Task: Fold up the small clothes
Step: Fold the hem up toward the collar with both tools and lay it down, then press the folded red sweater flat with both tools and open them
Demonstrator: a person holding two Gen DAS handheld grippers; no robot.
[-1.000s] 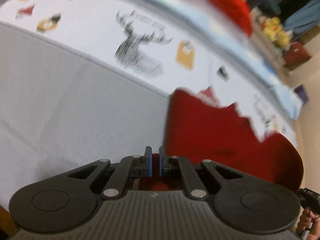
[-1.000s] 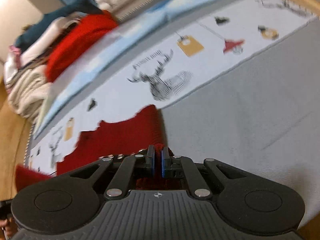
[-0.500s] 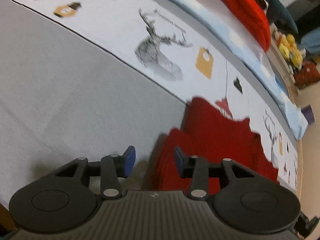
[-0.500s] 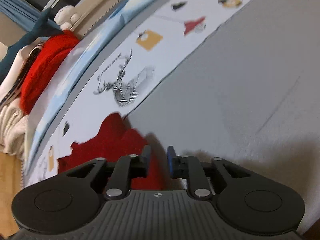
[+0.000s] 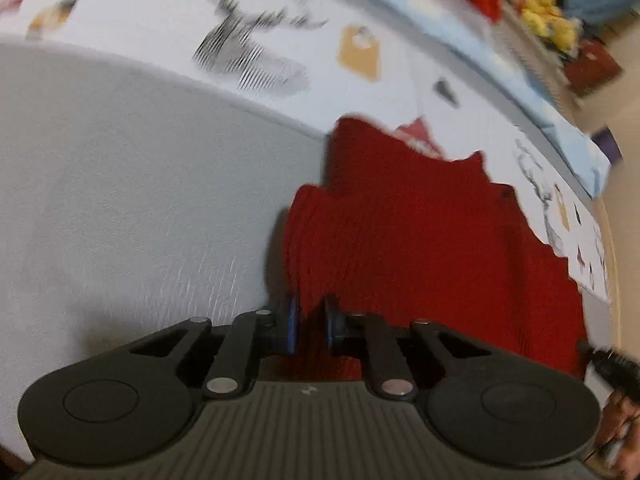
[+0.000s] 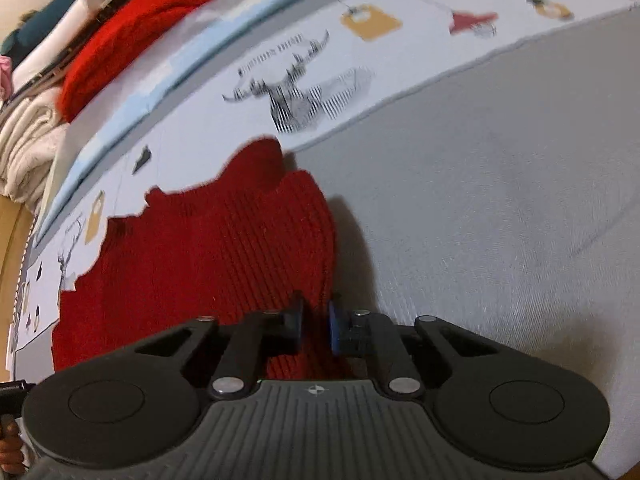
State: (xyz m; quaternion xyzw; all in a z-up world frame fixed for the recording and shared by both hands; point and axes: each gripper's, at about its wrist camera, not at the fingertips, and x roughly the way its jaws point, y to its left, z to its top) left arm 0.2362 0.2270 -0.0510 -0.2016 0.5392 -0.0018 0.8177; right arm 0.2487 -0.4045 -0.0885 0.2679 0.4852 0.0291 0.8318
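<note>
Both grippers pinch the near edge of a red knit garment on a grey bed sheet.

Nearest in the left wrist view, the left gripper [image 5: 310,330] has its blue-padded fingers drawn close with a narrow gap, red knit bunched between them at the near left corner of the red knit garment [image 5: 420,240]. In the right wrist view, the right gripper [image 6: 316,330] is likewise nearly closed, clamping the garment's [image 6: 208,256] near right edge. The garment lies spread, its near part on the grey sheet [image 6: 500,200] and its far part over a white printed strip [image 6: 280,76] bearing a deer figure. Farther off sits a pile of folded clothes [image 6: 92,52], one bright red.
</note>
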